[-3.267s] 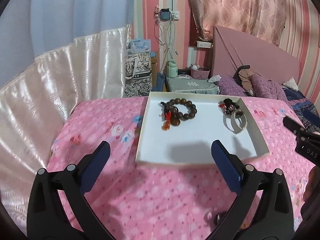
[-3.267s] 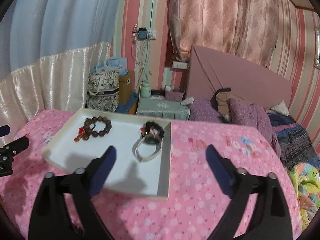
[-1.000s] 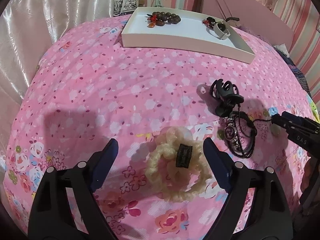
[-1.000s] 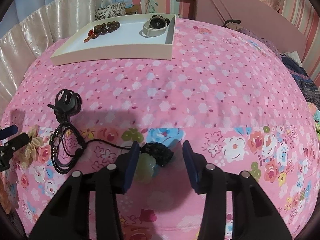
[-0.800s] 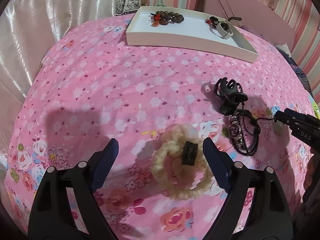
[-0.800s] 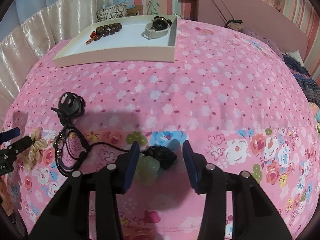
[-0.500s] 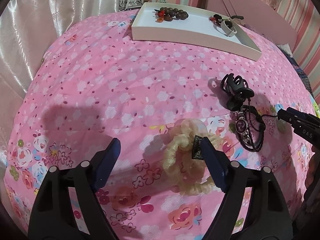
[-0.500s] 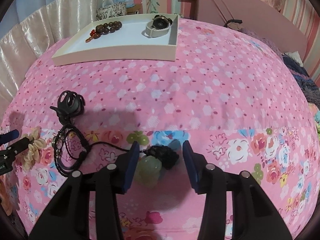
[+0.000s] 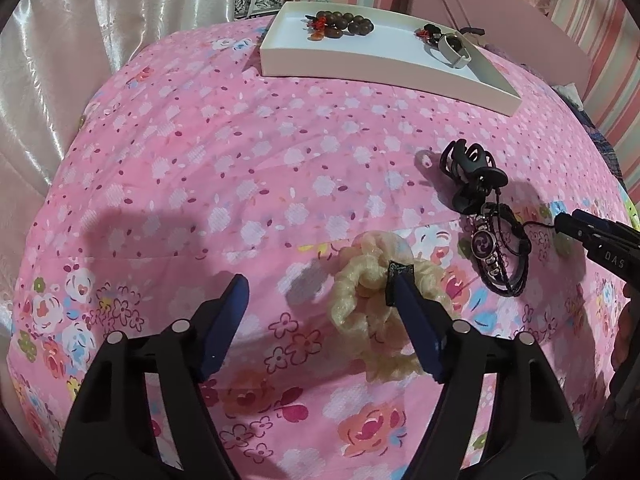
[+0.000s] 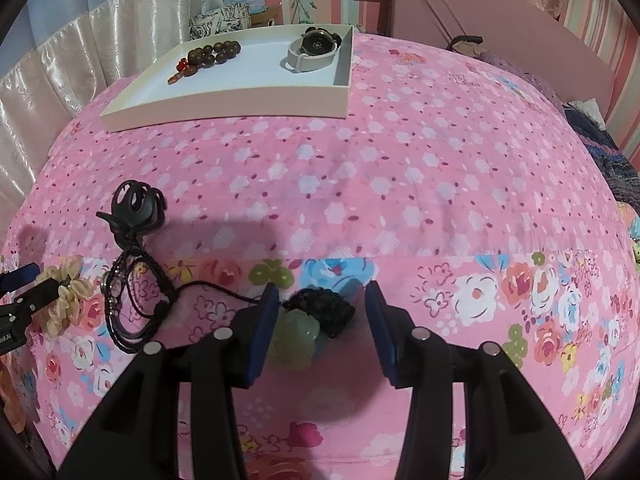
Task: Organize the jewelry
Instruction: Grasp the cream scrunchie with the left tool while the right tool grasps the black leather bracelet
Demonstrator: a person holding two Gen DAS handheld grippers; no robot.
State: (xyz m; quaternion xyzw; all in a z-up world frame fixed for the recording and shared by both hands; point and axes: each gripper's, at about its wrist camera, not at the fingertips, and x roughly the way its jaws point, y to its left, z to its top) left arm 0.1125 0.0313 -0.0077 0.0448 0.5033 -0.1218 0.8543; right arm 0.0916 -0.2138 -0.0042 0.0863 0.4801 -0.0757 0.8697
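Observation:
A cream scrunchie (image 9: pixel 360 292) lies on the pink floral bedspread. My left gripper (image 9: pixel 318 286) hangs over it with its jaws closing; the right finger (image 9: pixel 412 312) rests across the scrunchie's middle, the left finger stands clear, and only the scrunchie's left part lies between them. My right gripper (image 10: pixel 322 294) is open around a pale green jade pendant (image 10: pixel 294 334) with a black knot (image 10: pixel 324 306); the right pad stands apart from the knot. A white tray (image 9: pixel 380 62) at the far side holds a wooden bead bracelet (image 9: pixel 340 26) and a watch (image 9: pixel 452 46).
A black hair claw (image 9: pixel 470 172) and a black cord bracelet (image 9: pixel 496 256) with a round charm lie between the scrunchie and the pendant. A satin curtain (image 9: pixel 60 60) borders the bed on the left, a pink headboard (image 10: pixel 500 28) behind.
The left gripper has slid left over the scrunchie and its jaws have narrowed, so the right finger now lies on it. The right gripper and pendant are unchanged.

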